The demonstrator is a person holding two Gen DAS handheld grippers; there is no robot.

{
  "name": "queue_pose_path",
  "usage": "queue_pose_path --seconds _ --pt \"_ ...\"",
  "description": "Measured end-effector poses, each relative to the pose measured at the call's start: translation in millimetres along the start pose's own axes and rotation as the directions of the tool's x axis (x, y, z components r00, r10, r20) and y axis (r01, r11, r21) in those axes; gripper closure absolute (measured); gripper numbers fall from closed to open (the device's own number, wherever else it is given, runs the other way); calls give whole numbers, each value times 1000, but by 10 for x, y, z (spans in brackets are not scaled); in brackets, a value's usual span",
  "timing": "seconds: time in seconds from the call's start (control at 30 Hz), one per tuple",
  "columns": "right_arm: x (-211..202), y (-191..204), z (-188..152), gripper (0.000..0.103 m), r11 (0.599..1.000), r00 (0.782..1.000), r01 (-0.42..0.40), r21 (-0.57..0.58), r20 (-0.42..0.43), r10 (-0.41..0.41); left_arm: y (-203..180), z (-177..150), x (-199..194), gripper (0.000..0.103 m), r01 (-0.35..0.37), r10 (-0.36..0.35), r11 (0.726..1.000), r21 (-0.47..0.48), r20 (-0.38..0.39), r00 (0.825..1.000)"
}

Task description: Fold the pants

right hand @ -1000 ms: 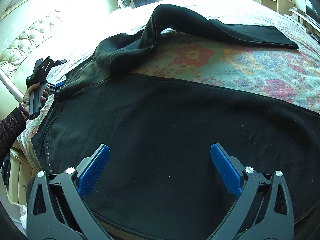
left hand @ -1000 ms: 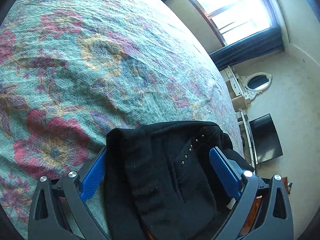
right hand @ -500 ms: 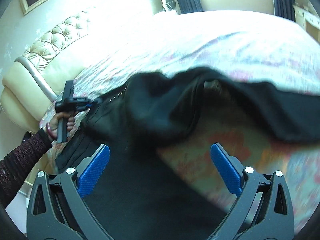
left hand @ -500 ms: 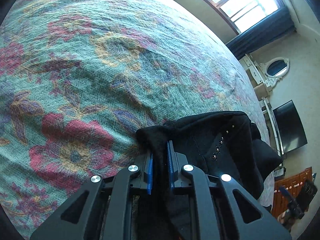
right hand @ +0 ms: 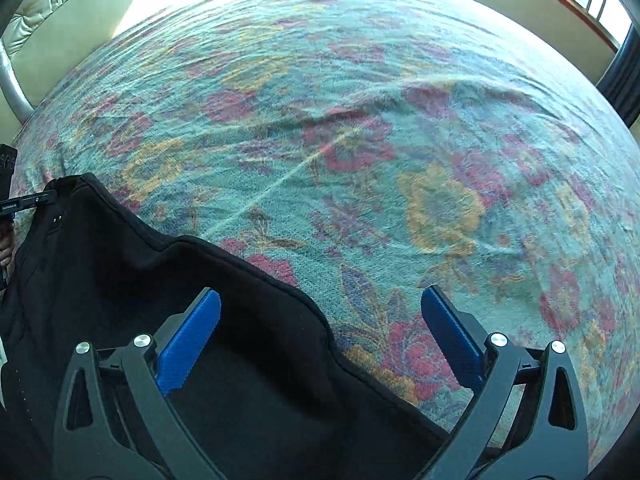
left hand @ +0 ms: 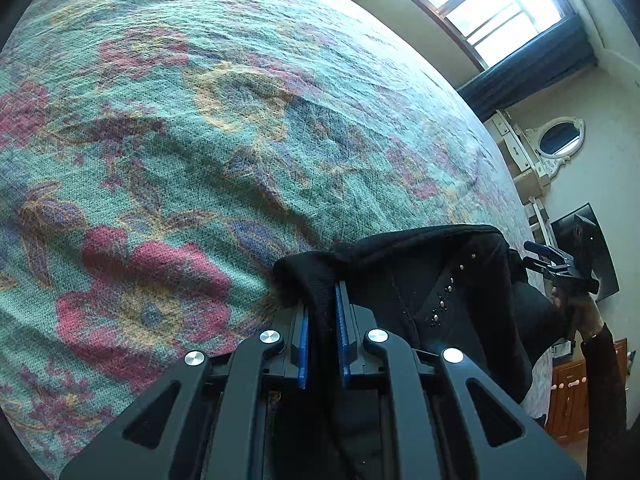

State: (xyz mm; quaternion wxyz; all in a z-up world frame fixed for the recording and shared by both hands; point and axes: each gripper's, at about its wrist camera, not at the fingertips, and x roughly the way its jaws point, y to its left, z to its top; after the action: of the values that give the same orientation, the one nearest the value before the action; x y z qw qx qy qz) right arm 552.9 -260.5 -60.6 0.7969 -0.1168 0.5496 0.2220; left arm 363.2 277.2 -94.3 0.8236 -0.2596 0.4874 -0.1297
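Across the bed [right hand: 400, 120], a teal floral bedspread [left hand: 200, 140] covers the whole surface. Black pants [right hand: 120, 280] lie bunched at the near-left part of the bed in the right wrist view, their edge running diagonally over the spread. Left gripper [left hand: 322, 312]: blue pads closed together on a raised fold of the pants, near a row of small metal studs [left hand: 444, 296]; the fabric is pinched between the pads. Right gripper [right hand: 320, 320]: jaws spread wide, hovering above the pants' edge, the left pad over black cloth and the right pad over bare bedspread, nothing held. A window [left hand: 492, 4] with dark curtains [left hand: 528, 68] stands beyond the bed's far edge.
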Motion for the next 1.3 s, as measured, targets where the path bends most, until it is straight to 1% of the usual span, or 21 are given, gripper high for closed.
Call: queue_pose_path --seconds 0.03,0.07,0.1,0.13,0.17,0.27,0.37,0.5,0.67,0.73,0.8,0.83,0.9,1.0,1.03,1.1,1.13,1.17,1.2,1.27,1.3 --pt "76 35 -13 13 999 998 -42 1 -38 42 -9 12 7 90 -6 6 1000 -2 -6 1000" --pt "167 38 -35 53 996 993 -84 9 -83 84 -3 7 2 90 -9 9 1000 -3 -11 1000" --pt "197 71 -74 63 991 985 -127 40 -113 131 -8 15 7 90 -13 13 1000 -5 -16 1000" --pt "165 79 -104 67 991 988 -121 55 -89 126 -7 24 8 90 -15 15 1000 -8 -21 1000" --pt "122 111 -137 81 991 989 -123 49 -73 126 -5 31 8 90 -15 15 1000 -11 -24 1000" --pt "-169 214 -234 90 999 999 -46 15 24 45 -49 49 3 92 -20 19 1000 -12 -23 1000" --pt "-677 250 -370 90 999 986 8 34 164 -14 -124 47 -70 93 -23 23 1000 -18 9 1000" --pt "-1474 520 -761 90 995 938 97 -20 335 -84 -230 -14 -384 94 77 -74 997 -24 103 992" --pt "-2190 1141 -1741 89 968 857 237 -86 487 -167 -462 -358 -1085 94 190 -202 978 81 183 962" --pt "-2258 1359 -2202 89 970 846 234 -69 507 -168 -447 -625 -1364 94 224 -239 970 97 186 953" --pt "-2228 1605 -2671 87 956 834 283 -75 513 -206 -381 -950 -1551 94 238 -251 967 95 171 953" --pt "-2194 1707 -2876 86 954 835 289 -80 509 -211 -347 -1149 -1626 93 238 -250 967 95 157 955" --pt "-2063 1815 -3213 85 968 868 242 -71 461 -184 -246 -1512 -1680 91 231 -239 970 80 112 965" --pt "-1787 1883 -3541 76 991 922 131 2 368 -122 -119 -1942 -1612 90 208 -209 977 44 38 977" --pt "-1712 1894 -3620 71 995 933 94 38 346 -101 -45 -2062 -1599 90 197 -197 980 9 33 980" --pt "-1635 1864 -3734 56 990 946 -10 141 322 -36 149 -2216 -1626 89 236 -231 966 -103 64 971" --pt "-1639 1824 -3785 46 974 941 -86 211 338 9 249 -2285 -1680 89 269 -253 948 -172 109 961" --pt "-1633 1760 -3830 33 937 930 -195 290 359 82 312 -2347 -1737 89 291 -261 930 -225 154 953" --pt "-1608 1682 -3891 29 873 906 -315 373 393 158 325 -2390 -1787 89 305 -263 919 -250 189 946" --pt "-1495 1590 -4021 25 689 843 -503 522 472 258 252 -2449 -1827 89 327 -270 909 -258 233 934" --pt "-1399 1554 -4063 25 578 800 -588 566 514 310 184 -2464 -1812 89 336 -277 906 -257 237 931"
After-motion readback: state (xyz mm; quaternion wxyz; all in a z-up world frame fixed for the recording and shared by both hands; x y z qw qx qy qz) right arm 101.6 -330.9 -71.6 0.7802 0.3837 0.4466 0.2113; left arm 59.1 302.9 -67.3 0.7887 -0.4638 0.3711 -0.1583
